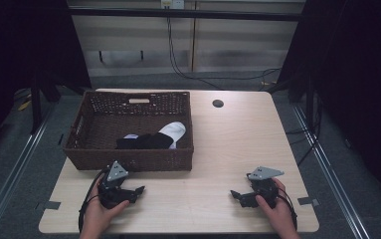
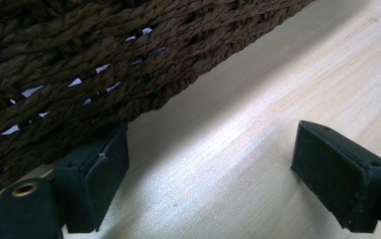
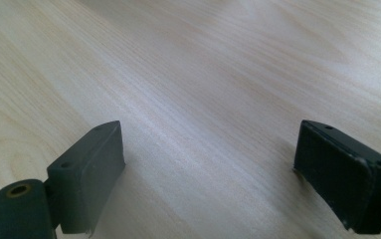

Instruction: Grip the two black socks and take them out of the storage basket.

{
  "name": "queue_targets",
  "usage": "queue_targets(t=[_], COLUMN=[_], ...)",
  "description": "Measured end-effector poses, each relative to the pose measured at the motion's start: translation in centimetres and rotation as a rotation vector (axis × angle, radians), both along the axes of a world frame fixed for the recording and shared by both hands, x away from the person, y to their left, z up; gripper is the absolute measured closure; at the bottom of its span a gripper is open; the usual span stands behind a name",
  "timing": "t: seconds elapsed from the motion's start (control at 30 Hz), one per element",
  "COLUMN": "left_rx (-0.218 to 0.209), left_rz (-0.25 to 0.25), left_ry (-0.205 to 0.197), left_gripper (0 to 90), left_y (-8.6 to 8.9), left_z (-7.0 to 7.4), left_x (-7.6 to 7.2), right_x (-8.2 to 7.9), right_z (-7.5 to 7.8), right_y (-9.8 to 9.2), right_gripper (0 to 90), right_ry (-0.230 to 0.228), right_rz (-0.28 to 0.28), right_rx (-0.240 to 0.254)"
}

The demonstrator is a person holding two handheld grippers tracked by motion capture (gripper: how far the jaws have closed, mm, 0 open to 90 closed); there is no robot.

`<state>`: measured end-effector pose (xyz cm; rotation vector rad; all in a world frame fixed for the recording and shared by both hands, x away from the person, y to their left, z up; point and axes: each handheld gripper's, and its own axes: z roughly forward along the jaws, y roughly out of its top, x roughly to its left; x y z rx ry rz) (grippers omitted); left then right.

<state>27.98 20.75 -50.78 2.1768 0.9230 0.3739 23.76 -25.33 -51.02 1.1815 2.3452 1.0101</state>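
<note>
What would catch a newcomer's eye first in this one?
The dark woven basket at the table's far left, with black and white socks lying inside. Nearer the person, the left claw and right claw rest open on the pale wooden table, holding nothing.

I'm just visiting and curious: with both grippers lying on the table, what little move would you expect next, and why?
Probably the left gripper lifts and reaches over the near wall of the basket toward the socks inside. Both it and the right gripper rest open and empty on the table, and the left one lies just beside the basket.
</note>
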Motion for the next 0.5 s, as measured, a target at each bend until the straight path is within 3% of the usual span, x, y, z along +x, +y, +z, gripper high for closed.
queue_targets(t=[0.3, 0.37, 0.43, 0.5], left_rx=[-0.001, 0.023, 0.039, 0.056], left_rz=[0.013, 0.013, 0.004, -0.002], left_ry=[0.008, 0.06, 0.083, 0.148], left_gripper=[15.6, 17.1, 20.1, 22.5], left_y=[0.0, 0.0, 0.0, 0.2], left_z=[0.1, 0.7, 1.0, 2.3], left_x=[-0.1, 0.0, 0.0, 0.0], right_x=[0.0, 0.0, 0.0, 0.0], right_z=[0.0, 0.0, 0.0, 0.0], right_y=[0.0, 0.0, 0.0, 0.0], right_gripper=[11.5, 11.5, 11.5, 11.5], right_ry=[0.0, 0.0, 0.001, 0.002], right_rz=[0.001, 0.0, -0.001, -0.001], right_rx=[0.0, 0.0, 0.001, 0.001])
